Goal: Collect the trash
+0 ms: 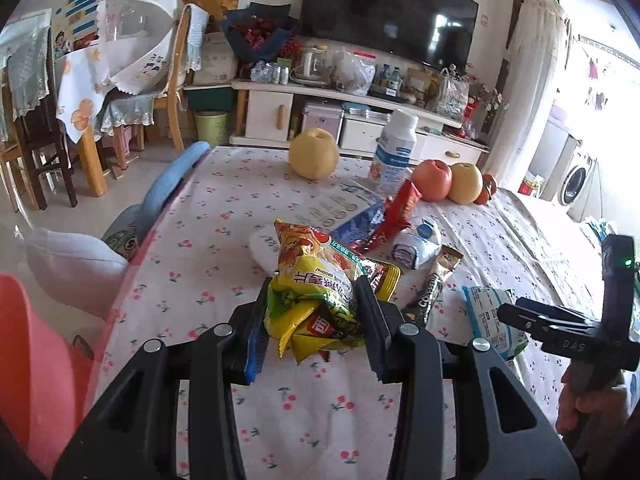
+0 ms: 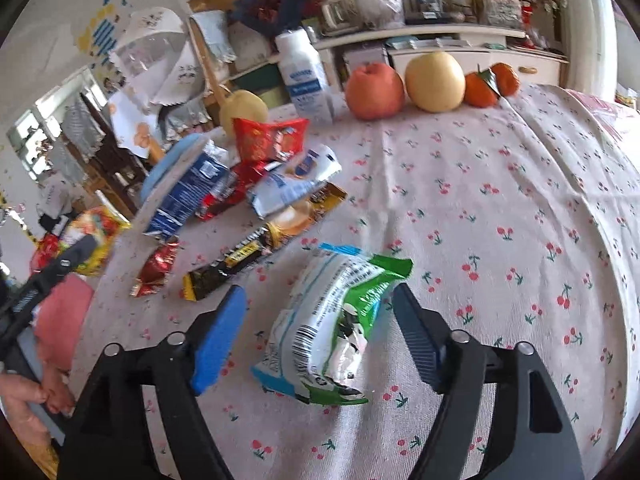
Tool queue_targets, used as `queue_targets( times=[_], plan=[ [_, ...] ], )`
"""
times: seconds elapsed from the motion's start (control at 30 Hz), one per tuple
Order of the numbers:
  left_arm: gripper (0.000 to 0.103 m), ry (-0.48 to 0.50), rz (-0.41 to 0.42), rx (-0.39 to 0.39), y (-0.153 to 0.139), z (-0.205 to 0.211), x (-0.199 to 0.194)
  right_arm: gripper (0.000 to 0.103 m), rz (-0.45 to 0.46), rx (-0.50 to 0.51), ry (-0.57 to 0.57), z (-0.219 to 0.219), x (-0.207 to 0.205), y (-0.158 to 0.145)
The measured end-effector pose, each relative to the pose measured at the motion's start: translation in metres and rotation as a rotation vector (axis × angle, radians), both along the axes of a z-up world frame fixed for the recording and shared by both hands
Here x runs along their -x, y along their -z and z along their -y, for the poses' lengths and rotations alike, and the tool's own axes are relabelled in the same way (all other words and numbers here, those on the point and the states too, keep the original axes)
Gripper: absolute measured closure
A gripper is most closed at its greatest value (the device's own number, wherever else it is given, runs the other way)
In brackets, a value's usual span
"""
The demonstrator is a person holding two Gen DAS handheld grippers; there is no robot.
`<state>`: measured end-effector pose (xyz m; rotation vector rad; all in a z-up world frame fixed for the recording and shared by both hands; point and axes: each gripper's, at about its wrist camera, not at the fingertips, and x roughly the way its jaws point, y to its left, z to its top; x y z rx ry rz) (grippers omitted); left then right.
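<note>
My left gripper (image 1: pixel 316 320) was clamped on a crumpled yellow noodle wrapper (image 1: pixel 320 288), which stood clear of the cloth between narrow jaws. My right gripper (image 2: pixel 320 332) had its jaws spread wide, the green-and-white milk pouch (image 2: pixel 332 320) lying between them with neither pad pressing on it.

That pouch worried me most. It sat puffed and skewed across the gap, so I judged that closing from there might catch only a corner, and the slick film could squirt out sideways. The cherry-print tablecloth (image 2: pixel 500 208) looked soft and wrinkled; pads driven too low could pinch fabric with the pouch and drag the whole cloth.

A dragged cloth would have mattered. Just beyond lay the rest of the litter: a dark coffee stick (image 2: pixel 240 256), a red foil wrapper (image 2: pixel 156 268), a blue packet (image 2: pixel 184 196) and a red snack bag (image 2: pixel 268 140). Farther back stood a white bottle (image 2: pixel 304 76), an apple (image 2: pixel 374 90) and a pear (image 2: pixel 436 80), all liable to topple or roll.

On the left, the wrapper was held by a bunched lower end, so a quick swing might have let it slip.
</note>
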<state>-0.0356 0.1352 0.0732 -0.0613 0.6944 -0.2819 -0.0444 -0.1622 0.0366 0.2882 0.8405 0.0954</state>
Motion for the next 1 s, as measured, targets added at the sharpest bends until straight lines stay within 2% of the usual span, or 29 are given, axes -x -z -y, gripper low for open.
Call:
queue_targets(
  times=[0.13,0.2,0.37,0.4,0.43,0.47,0.7,0.83,1.0],
  plan=[
    [0.061,-0.018,0.004,0.006,-0.001,-0.014,0.001,0.025,-0.035,0.03,0.004,-0.009,-0.006,0.013],
    [0.061,-0.028,0.002,0.008,-0.001,-0.02,0.001,0.02,-0.026,0.069,0.004,-0.016,-0.008,0.016],
    [0.061,-0.051,0.002,0.021,-0.001,-0.033,0.002,0.021,-0.021,0.132,-0.006,-0.025,-0.015,0.018],
    [0.061,-0.053,0.003,0.022,-0.001,-0.035,0.002,0.029,-0.021,0.137,-0.004,-0.025,-0.016,0.018],
    [0.061,-0.054,0.003,0.023,-0.001,-0.037,0.002,0.047,-0.022,0.161,0.003,-0.026,-0.017,0.017],
    [0.061,-0.057,0.003,0.023,-0.001,-0.039,0.002,0.052,-0.021,0.184,0.002,-0.026,-0.017,0.017],
    [0.061,-0.082,0.014,0.048,-0.004,-0.054,0.006,0.062,0.004,0.211,-0.025,-0.029,-0.011,0.014],
    [0.061,-0.092,0.026,0.064,-0.007,-0.062,0.009,0.064,0.033,0.222,-0.048,-0.035,-0.005,0.009],
    [0.061,-0.079,-0.009,0.08,-0.002,-0.07,0.007,0.064,0.067,0.217,-0.063,-0.044,0.001,-0.003]
  ],
)
